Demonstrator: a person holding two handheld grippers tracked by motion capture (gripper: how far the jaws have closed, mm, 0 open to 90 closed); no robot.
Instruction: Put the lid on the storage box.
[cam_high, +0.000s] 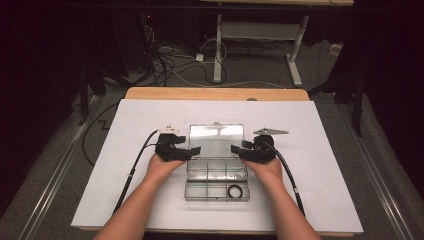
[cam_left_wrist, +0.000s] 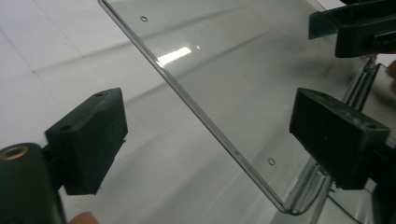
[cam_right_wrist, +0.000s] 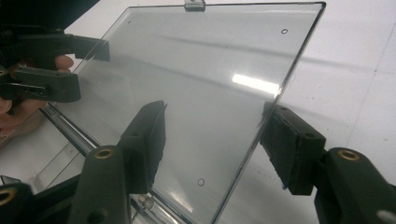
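Clear compartment box sits at the middle of the white surface, its transparent lid swung open on the far side. Left gripper is at the lid's left edge, jaws apart and straddling that edge (no contact seen). Right gripper is at the lid's right edge, jaws likewise apart either side of it. A black ring lies in the box's near right compartment.
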